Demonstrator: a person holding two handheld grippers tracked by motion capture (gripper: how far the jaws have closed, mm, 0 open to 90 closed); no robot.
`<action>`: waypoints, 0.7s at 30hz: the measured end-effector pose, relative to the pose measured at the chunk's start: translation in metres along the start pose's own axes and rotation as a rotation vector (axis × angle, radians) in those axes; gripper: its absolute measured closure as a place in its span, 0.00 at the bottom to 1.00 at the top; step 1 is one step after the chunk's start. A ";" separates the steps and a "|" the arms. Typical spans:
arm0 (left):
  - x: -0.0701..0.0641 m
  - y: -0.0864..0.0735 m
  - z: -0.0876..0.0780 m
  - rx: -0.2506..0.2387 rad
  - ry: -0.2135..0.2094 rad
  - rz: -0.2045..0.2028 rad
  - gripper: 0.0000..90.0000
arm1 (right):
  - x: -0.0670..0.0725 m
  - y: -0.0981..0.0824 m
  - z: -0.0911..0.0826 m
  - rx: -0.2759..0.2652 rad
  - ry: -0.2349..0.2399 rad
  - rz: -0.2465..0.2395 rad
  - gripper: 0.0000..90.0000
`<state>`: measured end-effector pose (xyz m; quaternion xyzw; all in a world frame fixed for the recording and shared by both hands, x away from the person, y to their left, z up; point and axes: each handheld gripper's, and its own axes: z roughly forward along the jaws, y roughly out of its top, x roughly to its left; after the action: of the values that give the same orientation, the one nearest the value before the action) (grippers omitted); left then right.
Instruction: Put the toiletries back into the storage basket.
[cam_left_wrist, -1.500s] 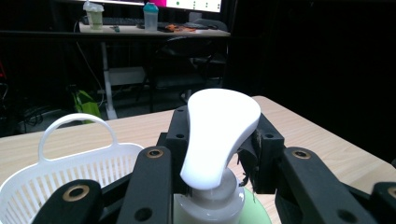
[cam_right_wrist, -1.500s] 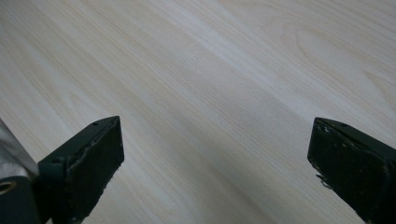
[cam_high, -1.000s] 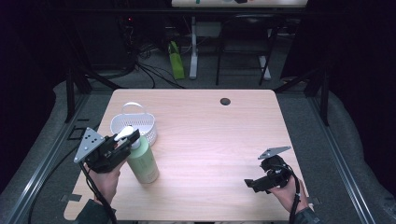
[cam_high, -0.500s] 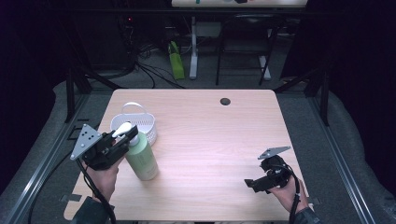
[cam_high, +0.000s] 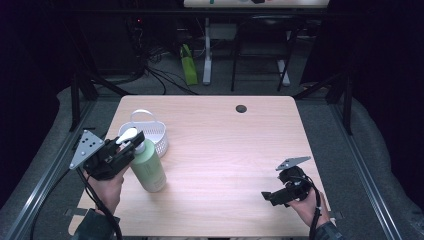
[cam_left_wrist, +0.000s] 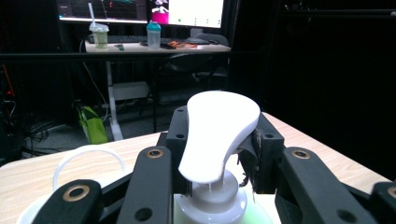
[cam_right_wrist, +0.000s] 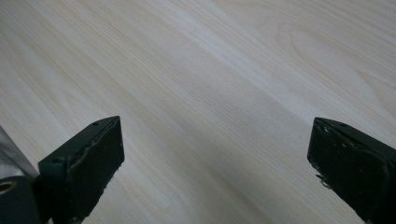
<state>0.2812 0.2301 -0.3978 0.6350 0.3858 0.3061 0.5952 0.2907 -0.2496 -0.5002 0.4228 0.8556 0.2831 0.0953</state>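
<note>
a pale wood-grain surface (cam_high: 225, 150) with a small dark round hole (cam_high: 241, 108) near its far edge stands on grey carpeted floor (cam_high: 325, 115) in a dim room. beyond it, black cables (cam_high: 160, 77) trail past a white desk leg (cam_high: 207, 55). farther back, a desk (cam_left_wrist: 154, 46) carries lit monitors (cam_left_wrist: 140, 10) and two cups (cam_left_wrist: 99, 35).

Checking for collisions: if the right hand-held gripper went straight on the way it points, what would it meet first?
Probably the bare table. The right hand-held gripper has open jaws angled down at the wood, with nothing between them; depth is hard to judge.
</note>
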 end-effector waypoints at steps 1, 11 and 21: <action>0.000 0.001 0.000 -0.006 -0.001 -0.004 0.74 | 0.000 0.000 0.000 -0.001 0.000 -0.002 0.04; 0.002 0.012 -0.002 -0.006 0.008 0.011 0.74 | -0.002 -0.002 0.001 0.001 0.007 0.013 0.04; 0.006 0.022 -0.003 -0.002 0.019 0.024 0.74 | -0.004 -0.002 0.003 0.005 0.016 0.014 0.04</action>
<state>0.2843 0.2373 -0.3761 0.6360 0.3833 0.3198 0.5885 0.2932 -0.2523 -0.5044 0.4268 0.8540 0.2851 0.0853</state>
